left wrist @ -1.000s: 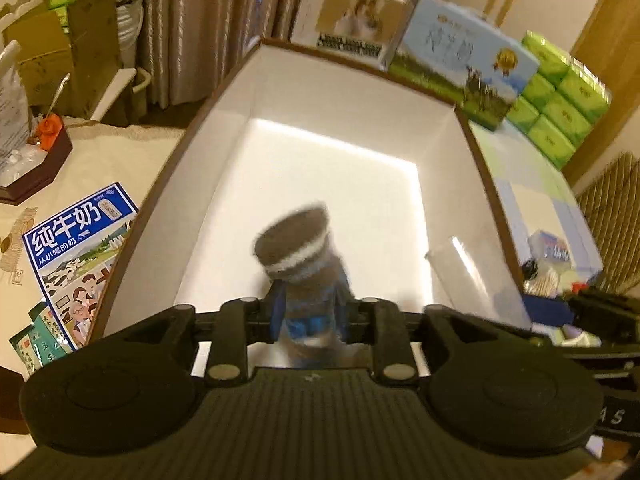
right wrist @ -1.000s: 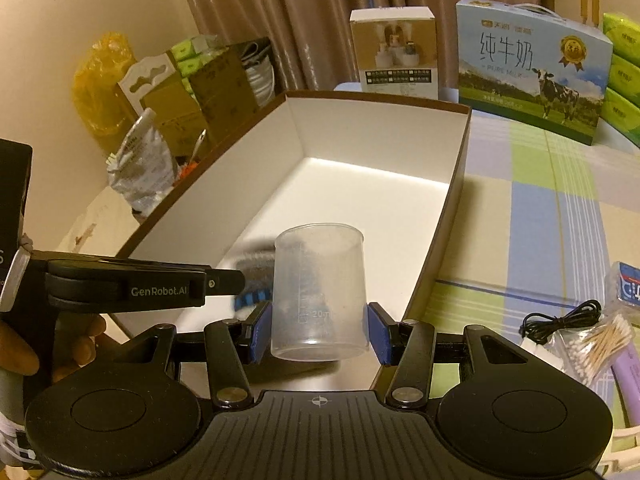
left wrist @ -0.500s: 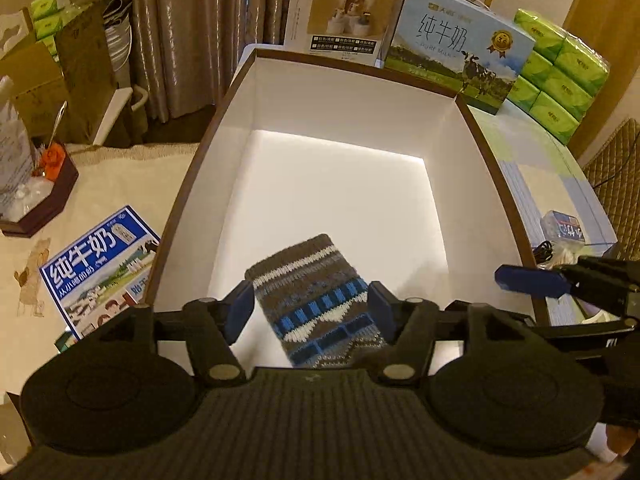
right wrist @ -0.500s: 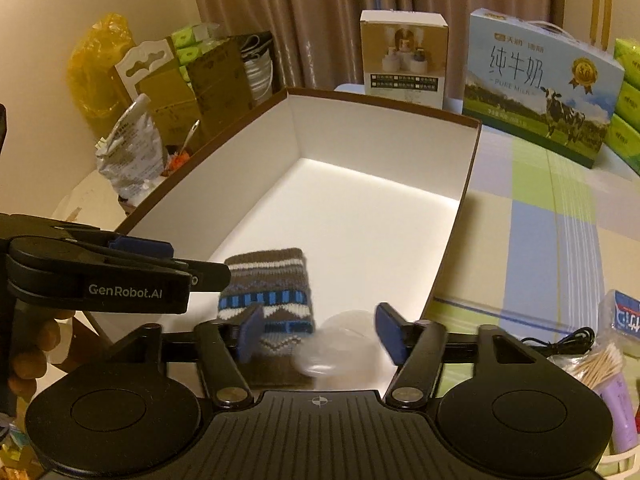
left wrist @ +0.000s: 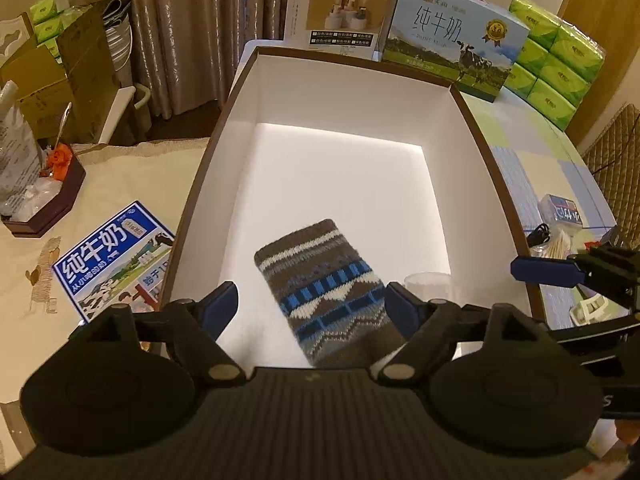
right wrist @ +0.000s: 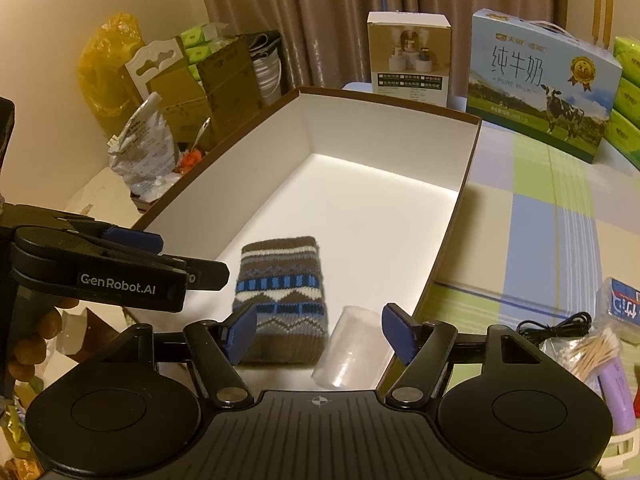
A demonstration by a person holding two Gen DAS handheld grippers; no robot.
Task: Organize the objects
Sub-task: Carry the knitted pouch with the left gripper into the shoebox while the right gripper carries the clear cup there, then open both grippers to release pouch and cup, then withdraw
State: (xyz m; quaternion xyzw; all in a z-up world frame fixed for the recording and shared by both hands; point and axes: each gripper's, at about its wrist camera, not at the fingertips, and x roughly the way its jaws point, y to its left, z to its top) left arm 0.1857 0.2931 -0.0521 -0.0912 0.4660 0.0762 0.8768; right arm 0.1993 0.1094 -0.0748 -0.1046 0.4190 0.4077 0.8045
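Observation:
A brown, blue and white knitted pouch (left wrist: 324, 288) (right wrist: 282, 292) lies flat on the white floor of a large brown-rimmed box (left wrist: 472, 120) (right wrist: 460, 200). A clear plastic cup (right wrist: 350, 346) (left wrist: 430, 284) lies on its side beside the pouch, near the box's front right corner. My left gripper (left wrist: 312, 306) hovers above the pouch, jaws opening, pads clear of it. My right gripper (right wrist: 318, 330) hangs over the cup and the pouch's edge, jaws opening, touching neither. The left gripper's finger (right wrist: 132, 264) shows at the left of the right wrist view.
A milk carton box (left wrist: 452, 56) and a white product box (left wrist: 336, 16) stand behind the big box, with green tissue packs (left wrist: 556, 64) to the right. A flat blue milk carton (left wrist: 108, 264) lies left. Cotton swabs (right wrist: 592, 350), a cable (right wrist: 556, 326) and a purple tube (right wrist: 616, 396) lie right.
Both grippers let go: the pouch dropped from the left one and the cup from the right, and both now lie on the box floor. Both pairs of jaws have widened.

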